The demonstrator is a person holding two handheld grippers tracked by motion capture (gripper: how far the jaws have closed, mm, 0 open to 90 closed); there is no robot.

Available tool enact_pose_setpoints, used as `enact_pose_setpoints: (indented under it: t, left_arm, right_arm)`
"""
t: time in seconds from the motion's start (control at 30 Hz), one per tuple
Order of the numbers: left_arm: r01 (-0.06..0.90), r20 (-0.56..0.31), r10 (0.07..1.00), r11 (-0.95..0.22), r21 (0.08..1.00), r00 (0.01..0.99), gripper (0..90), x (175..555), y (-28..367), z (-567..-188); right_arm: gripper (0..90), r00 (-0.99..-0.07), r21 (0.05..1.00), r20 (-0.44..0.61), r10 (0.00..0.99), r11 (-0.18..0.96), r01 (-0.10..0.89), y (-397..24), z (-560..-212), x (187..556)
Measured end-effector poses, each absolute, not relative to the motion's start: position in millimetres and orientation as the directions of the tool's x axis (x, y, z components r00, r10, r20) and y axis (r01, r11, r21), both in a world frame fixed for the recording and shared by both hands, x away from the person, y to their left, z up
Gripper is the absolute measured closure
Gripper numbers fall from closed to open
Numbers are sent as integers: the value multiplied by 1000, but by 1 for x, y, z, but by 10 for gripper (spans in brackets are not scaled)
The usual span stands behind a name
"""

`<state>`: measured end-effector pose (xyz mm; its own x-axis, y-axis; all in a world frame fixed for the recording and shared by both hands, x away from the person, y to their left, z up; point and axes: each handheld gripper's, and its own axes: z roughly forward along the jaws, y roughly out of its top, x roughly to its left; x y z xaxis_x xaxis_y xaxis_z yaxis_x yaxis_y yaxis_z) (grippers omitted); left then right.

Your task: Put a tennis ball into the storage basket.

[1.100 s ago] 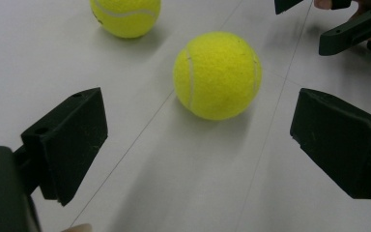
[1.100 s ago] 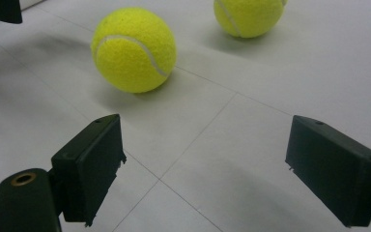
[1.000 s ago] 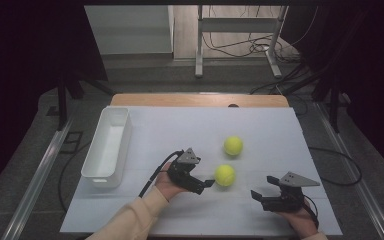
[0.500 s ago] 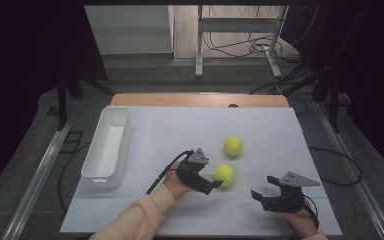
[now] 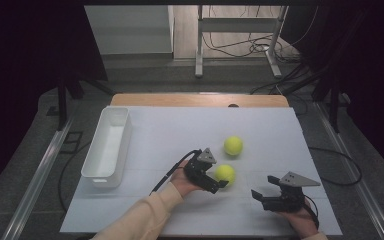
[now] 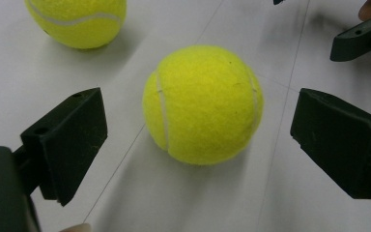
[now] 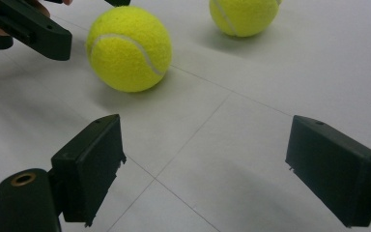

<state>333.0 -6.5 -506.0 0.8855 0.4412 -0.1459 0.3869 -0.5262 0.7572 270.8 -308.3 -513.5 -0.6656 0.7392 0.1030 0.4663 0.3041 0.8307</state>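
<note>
Near the lower middle of the high view, the left gripper (image 5: pixel 219 184) sits with its black jaws spread wide on either side of a fuzzy yellow-green tennis ball with a pale curved seam (image 6: pixel 203 104), gaps showing on both flanks, so nothing is clasped. A second felt-covered yellow ball (image 5: pixel 233 145) lies just above it, apart. Toward the lower right, the right gripper (image 5: pixel 260 197), topped by a grey three-cornered plate, is likewise agape over the smooth white tabletop marked with thin lines (image 5: pixel 170 130). At the left stands a long, glossy white rectangular plastic tray (image 5: pixel 96 170).
</note>
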Motion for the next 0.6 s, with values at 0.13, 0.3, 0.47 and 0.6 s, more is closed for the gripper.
enact_pose_setpoints:
  t: [0.13,0.3,0.47,0.6]
  left_arm:
    - [393,-150,442,-531,751,884,66,336,-12,-509]
    - [397,-156,438,-540,742,885,66,339,-17,-512]
    - [399,-160,433,-545,737,887,66,341,-23,-514]
    - [394,-158,426,-554,733,891,66,343,-27,-516]
  right_arm:
    - [137,-666,830,104,739,305,468,-308,-514,271]
    - [137,-666,828,103,739,307,469,-308,-514,271]
    - [137,-666,828,101,739,309,469,-308,-514,271]
    - [137,-665,828,103,739,307,469,-309,-514,271]
